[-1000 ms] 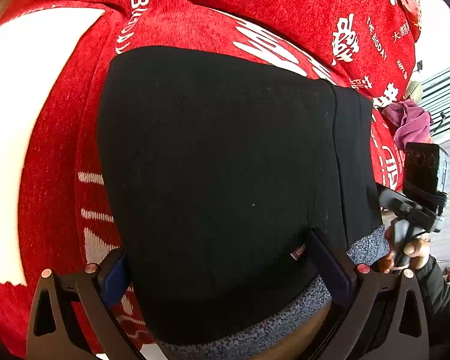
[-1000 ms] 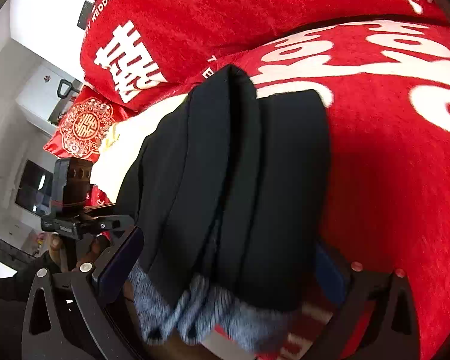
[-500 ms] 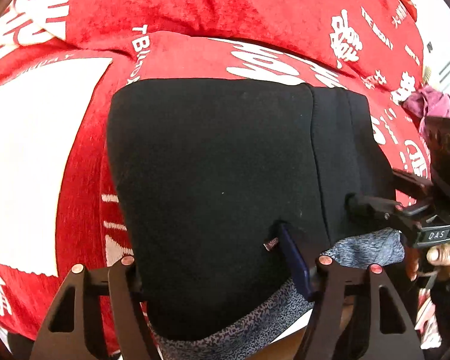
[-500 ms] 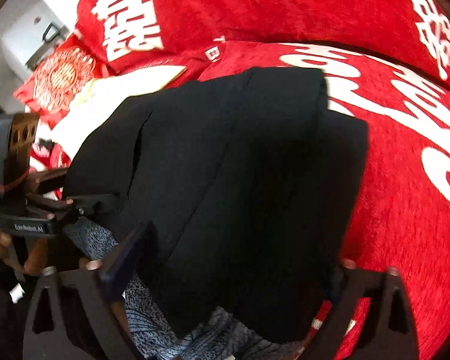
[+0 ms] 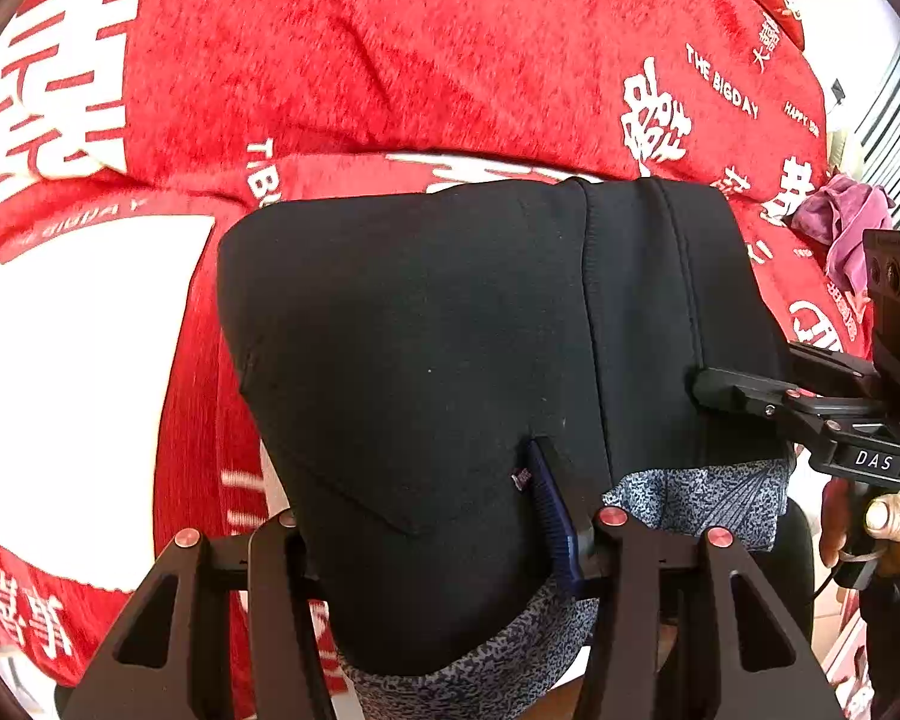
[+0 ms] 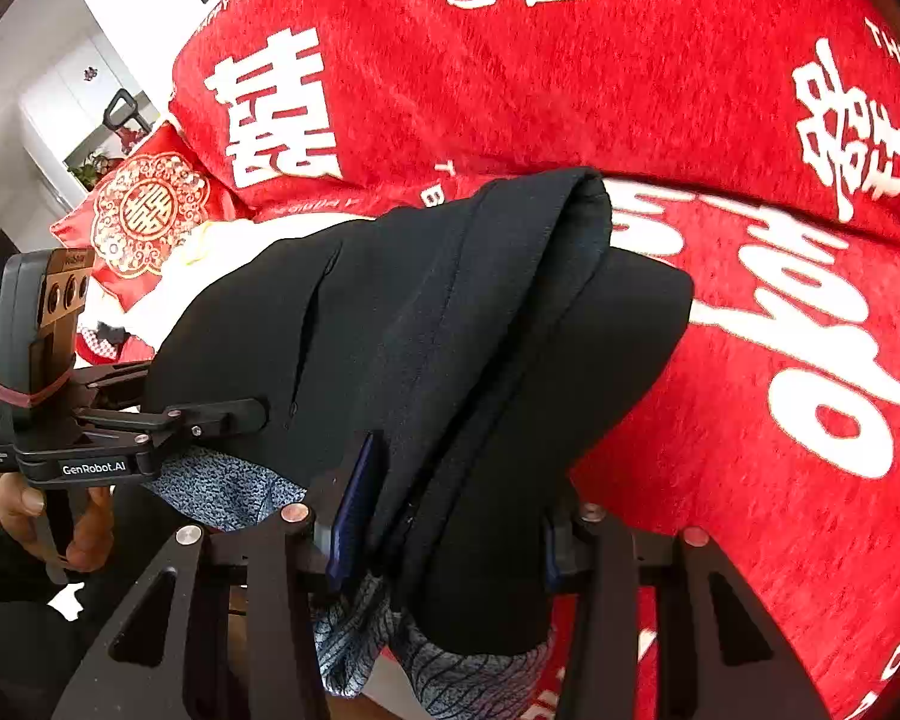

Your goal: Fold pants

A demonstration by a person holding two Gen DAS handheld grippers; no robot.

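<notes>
The black pants [image 5: 438,348] with a grey patterned waistband [image 5: 696,498] lie folded on the red sofa cover. My left gripper [image 5: 426,516] is shut on their near left edge. My right gripper [image 6: 444,516] is shut on the bunched near right edge of the pants [image 6: 450,330]. The right gripper also shows in the left wrist view [image 5: 744,390], touching the pants' right side. The left gripper shows in the right wrist view [image 6: 210,414] at the pants' left side.
The red sofa cover [image 5: 390,60] with white lettering runs behind and under the pants. A white patch [image 5: 72,348] lies at the left. A purple cloth [image 5: 840,222] sits far right. A red cushion [image 6: 144,210] lies at the left.
Both grippers have closed from wide open onto the near edge of the pants. The pants have shifted a little toward the sofa back.
</notes>
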